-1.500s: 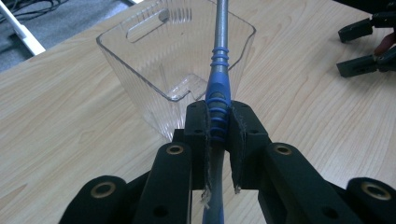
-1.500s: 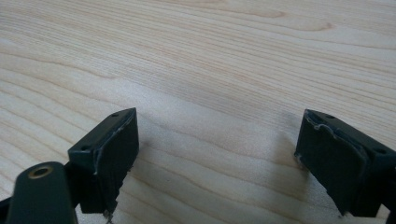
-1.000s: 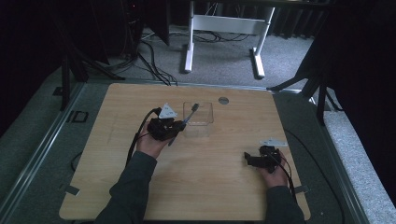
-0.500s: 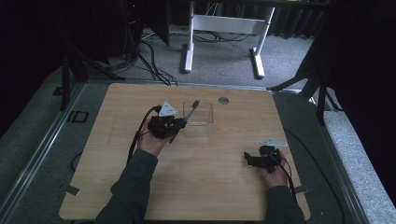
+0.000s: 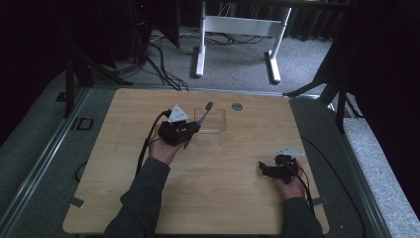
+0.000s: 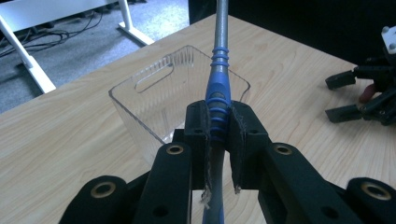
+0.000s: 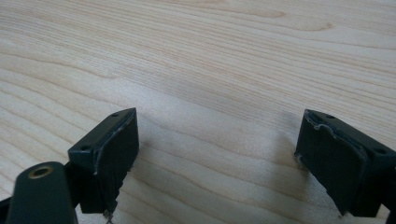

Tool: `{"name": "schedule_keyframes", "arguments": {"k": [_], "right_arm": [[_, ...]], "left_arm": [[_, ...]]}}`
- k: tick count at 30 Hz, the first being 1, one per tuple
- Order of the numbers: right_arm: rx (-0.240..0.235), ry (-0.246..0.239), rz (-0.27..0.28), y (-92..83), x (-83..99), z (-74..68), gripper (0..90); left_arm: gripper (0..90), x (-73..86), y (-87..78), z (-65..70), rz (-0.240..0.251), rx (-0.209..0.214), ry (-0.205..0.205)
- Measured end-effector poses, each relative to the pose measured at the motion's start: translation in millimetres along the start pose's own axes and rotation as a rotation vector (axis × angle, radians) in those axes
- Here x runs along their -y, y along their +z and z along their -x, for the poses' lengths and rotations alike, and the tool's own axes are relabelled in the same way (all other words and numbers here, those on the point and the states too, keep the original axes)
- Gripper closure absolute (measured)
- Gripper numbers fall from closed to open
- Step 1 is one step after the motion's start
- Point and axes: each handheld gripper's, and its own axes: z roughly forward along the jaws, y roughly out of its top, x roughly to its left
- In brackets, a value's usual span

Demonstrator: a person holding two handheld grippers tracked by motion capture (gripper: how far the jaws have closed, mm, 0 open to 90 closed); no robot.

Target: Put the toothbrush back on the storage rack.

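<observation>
Left gripper view: left tool (image 6: 218, 140) clamped on ribbed blue grip of slim grey-shafted toothbrush (image 6: 218, 88), held above clear plastic bin (image 6: 140, 112) on wooden worktop (image 6: 60, 135). Light, stiff; ribs resist slipping, so grip suits. Right tool (image 7: 217, 154) apart, empty.

The tabletop (image 5: 208, 198) is pale wood with a fine, wavy grain. On it stands a clear, colourless box (image 6: 154, 100). Beside the box, the tool (image 6: 218, 100) has a blue ribbed handle and a plain grey metal shaft. The left tongs (image 6: 218, 140) are black with brass-coloured rivets; the right tongs (image 7: 217, 163) are black too. Around the tabletop the floor (image 5: 237, 64) is speckled grey carpet.
</observation>
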Motion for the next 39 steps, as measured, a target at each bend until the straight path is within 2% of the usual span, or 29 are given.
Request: {"name": "schedule_keyframes", "arguments": {"k": [5,13,24,28,39], "right_arm": [[0.0,-0.001,0.0,0.0,0.0,0.1,12.7],[0.0,-0.001,0.0,0.0,0.0,0.1,12.7],[0.0,-0.001,0.0,0.1,0.0,0.1,12.7],[-0.001,0.0,0.001,0.1,0.0,0.0,12.7],[-0.001,-0.001,0.0,0.1,-0.1,0.2,12.7]], "left_arm": [[78.6,-0.1,-0.3,-0.2,0.039,-0.008,-0.001],[78.6,-0.3,-0.9,-2.1,0.102,-0.039,-0.03],[78.6,0.0,2.2,-3.2,0.145,-0.054,-0.051],[78.6,-3.2,2.7,-5.3,0.198,-0.071,-0.073],[78.6,-2.8,15.8,-4.7,0.245,-0.114,-0.075]]}}
